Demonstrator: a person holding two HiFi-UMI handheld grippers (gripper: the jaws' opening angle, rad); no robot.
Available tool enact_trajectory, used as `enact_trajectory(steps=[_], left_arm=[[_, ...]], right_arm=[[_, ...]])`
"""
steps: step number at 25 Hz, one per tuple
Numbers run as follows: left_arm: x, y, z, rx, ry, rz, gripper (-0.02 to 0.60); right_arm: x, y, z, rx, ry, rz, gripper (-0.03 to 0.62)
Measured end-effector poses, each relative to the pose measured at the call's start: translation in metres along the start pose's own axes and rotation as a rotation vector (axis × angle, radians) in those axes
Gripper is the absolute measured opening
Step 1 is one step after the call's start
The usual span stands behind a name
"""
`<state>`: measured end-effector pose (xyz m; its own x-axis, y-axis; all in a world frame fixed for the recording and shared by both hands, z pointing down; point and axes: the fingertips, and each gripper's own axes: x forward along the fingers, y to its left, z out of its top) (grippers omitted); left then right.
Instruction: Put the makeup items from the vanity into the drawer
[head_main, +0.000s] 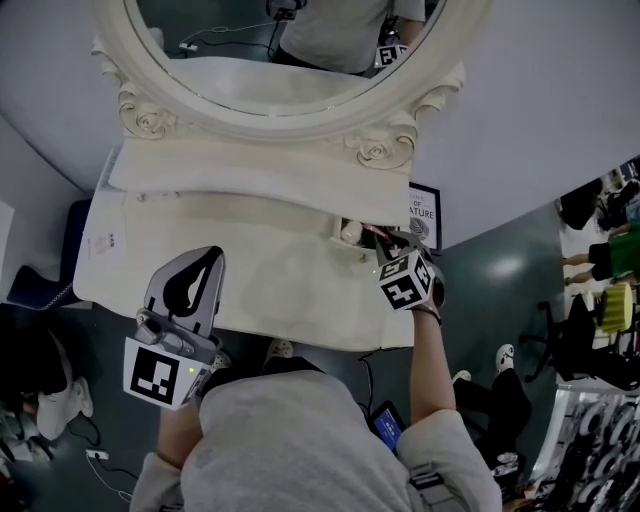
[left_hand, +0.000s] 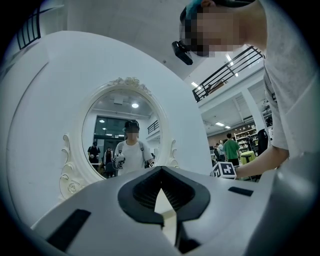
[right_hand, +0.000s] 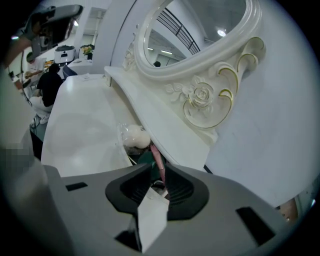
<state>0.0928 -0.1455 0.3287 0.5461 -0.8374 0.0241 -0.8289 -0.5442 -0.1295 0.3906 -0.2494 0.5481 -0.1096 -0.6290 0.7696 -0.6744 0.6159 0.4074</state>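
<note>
At the vanity's back right corner, your right gripper (head_main: 392, 247) is clenched on the near end of a slim pink stick (right_hand: 157, 159). By the look of it, this is one of the makeup items. The stick's long axis runs straight ahead of the gripper, up and away from you. Its far end reaches into what appears to be the open drawer (right_hand: 125, 150), tucked under the raised shelf below the mirror (head_main: 290, 60). A pale round puff (right_hand: 134, 136) already lies in that drawer, just left of the stick, with something dark green beside it. How far in the stick's tip sits cannot be made out. Your left gripper (head_main: 203, 258) hovers over the front left of the bench (head_main: 280, 290), jaws together on nothing, well apart from the drawer. The coming move therefore falls to your right hand. The stick probably needs to go forward and down along its own line before you let go, and the overhanging shelf edge is what it could catch on.
</note>
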Motion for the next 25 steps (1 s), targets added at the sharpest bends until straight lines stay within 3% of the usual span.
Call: enact_trajectory(steps=[6,11,14,19,25], left_arm=[[-0.003,0.008,0.020,-0.017,-0.080,0.013,0.014],[-0.016,0.011,0.012,-0.007,-0.053,-0.028,0.014],[-0.023,0.011,0.007,0.004,-0.028,-0.059,0.014],[-0.024,0.016,0.031,-0.045,-0.130,-0.060,0.012],[-0.032,0.015,0.033,-0.047,-0.143,-0.100,0.014]], right_arm=[[-0.031,0.007,0.018,0.160,-0.156,-0.036,0.037],[-0.064,0.021,0.041,0.312,-0.315,-0.065,0.023],[-0.080,0.032,0.052,0.352,-0.376,-0.067,0.023],[-0.103,0.054,0.075,0.395,-0.459,-0.046,0.023],[-0.130,0.077,0.101,0.411,-0.546,-0.032,0.023]])
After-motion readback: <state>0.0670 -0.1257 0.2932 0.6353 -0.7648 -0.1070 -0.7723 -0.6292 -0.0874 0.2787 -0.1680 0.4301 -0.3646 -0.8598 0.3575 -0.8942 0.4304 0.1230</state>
